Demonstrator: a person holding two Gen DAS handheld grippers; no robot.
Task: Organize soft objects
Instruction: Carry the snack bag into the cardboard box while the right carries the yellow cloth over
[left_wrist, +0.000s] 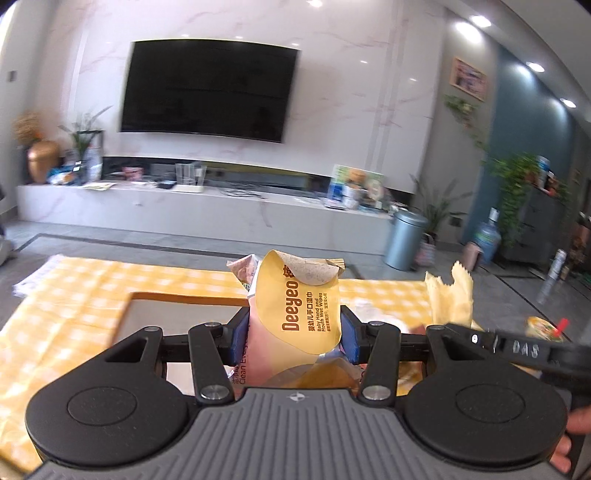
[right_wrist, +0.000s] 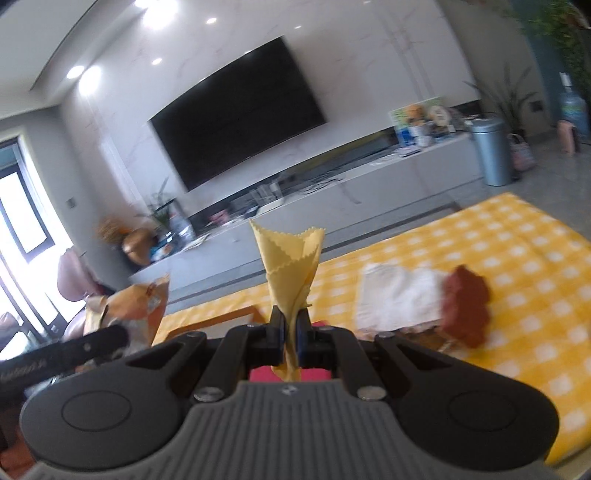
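Note:
My left gripper (left_wrist: 294, 334) is shut on a yellow pack of baby wet wipes (left_wrist: 299, 299), held upright above the yellow checked cloth (left_wrist: 74, 295); its blue pads press both sides of the pack. My right gripper (right_wrist: 291, 325) is shut on a pale yellow cloth with zigzag edges (right_wrist: 291, 258), which stands up from between the fingers. That same cloth (left_wrist: 450, 295) and the right gripper's body show at the right of the left wrist view. The wipes pack (right_wrist: 140, 306) appears at the left of the right wrist view.
A white folded cloth (right_wrist: 399, 295) and a dark red cloth (right_wrist: 467, 310) lie on the checked cloth. A wooden-rimmed tray (left_wrist: 155, 314) sits below the left gripper. Something pink (right_wrist: 258, 373) lies under the right gripper. Beyond stand a TV bench (left_wrist: 207, 210) and a metal bin (left_wrist: 404, 240).

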